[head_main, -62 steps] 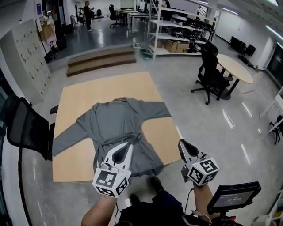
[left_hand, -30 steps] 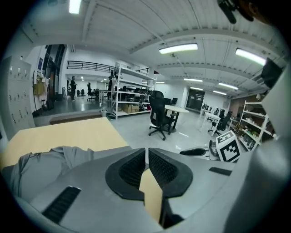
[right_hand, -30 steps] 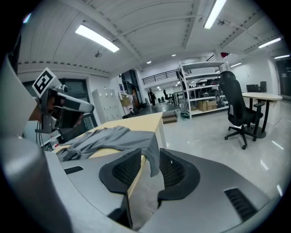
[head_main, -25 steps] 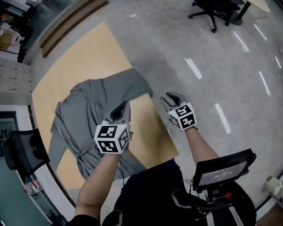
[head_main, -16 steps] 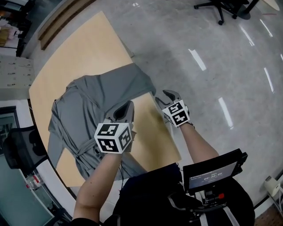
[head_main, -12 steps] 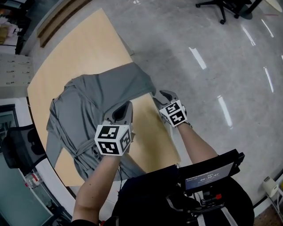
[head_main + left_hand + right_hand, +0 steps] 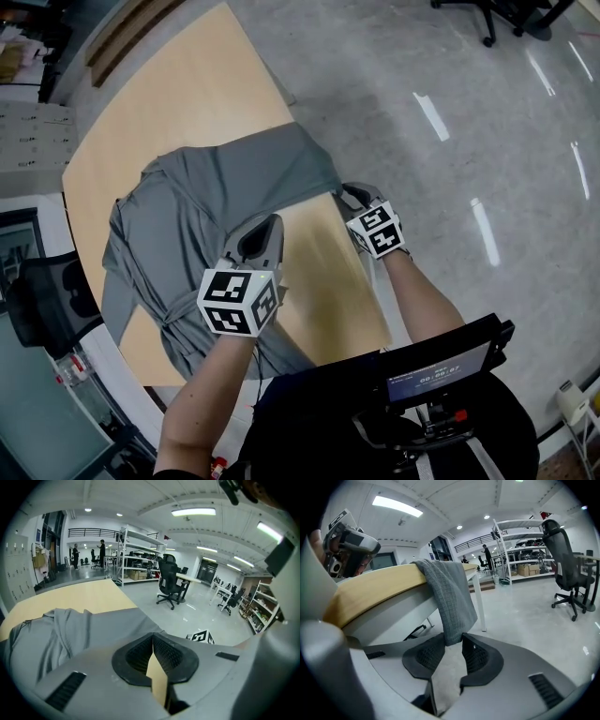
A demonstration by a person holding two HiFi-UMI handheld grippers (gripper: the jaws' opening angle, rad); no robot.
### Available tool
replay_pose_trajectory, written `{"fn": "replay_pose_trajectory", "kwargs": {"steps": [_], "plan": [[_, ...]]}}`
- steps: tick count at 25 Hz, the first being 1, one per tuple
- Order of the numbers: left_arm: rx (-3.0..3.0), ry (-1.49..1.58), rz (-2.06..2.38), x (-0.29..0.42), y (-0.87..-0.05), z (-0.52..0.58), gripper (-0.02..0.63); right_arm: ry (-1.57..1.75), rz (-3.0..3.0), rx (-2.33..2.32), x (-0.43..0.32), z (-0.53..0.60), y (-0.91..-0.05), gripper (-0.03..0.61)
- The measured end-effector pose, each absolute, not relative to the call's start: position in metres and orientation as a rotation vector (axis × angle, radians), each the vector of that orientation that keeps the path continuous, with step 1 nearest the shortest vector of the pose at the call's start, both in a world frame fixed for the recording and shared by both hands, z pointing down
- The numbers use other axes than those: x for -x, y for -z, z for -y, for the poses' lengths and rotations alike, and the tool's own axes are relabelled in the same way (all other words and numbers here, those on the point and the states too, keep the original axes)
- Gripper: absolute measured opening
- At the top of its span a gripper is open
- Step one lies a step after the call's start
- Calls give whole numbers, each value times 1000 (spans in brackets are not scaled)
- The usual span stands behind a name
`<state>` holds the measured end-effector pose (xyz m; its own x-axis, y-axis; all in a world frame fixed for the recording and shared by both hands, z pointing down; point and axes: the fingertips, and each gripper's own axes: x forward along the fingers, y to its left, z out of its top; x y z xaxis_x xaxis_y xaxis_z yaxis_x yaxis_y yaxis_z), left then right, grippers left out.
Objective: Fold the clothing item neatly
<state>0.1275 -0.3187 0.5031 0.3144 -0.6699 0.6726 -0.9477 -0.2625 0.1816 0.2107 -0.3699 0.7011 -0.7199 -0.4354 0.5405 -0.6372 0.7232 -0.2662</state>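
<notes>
Sinking since a second ago, our right tongs (image 7: 453, 641) now sit below the counter (image 7: 370, 592) edge, their jaws just closing so that the pads pinch the very tip of the hanging sleeve (image 7: 447, 597). Our left tongs (image 7: 152, 637) are clenched on nothing above the grey robe (image 7: 178, 216), which lies spread across the counter. We should bite deeper into the cuff, then carry it inward over the body, keeping the fold straight
</notes>
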Motion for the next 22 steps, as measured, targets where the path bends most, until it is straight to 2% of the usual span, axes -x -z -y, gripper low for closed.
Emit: {"fn": "replay_pose_trajectory", "kwargs": {"steps": [4,12,22], "plan": [[-2005,-643,1446,-114,-513,319,0,-631,2463,-867,-212,377,-711,46],[-2009,-609,1471,-106,-498,310,0,-554,2354,-1049,-252,398,-688,37],[-2069,-495,1569,-44,-473,282,0,-315,2218,-1237,-258,432,-630,37]]}}
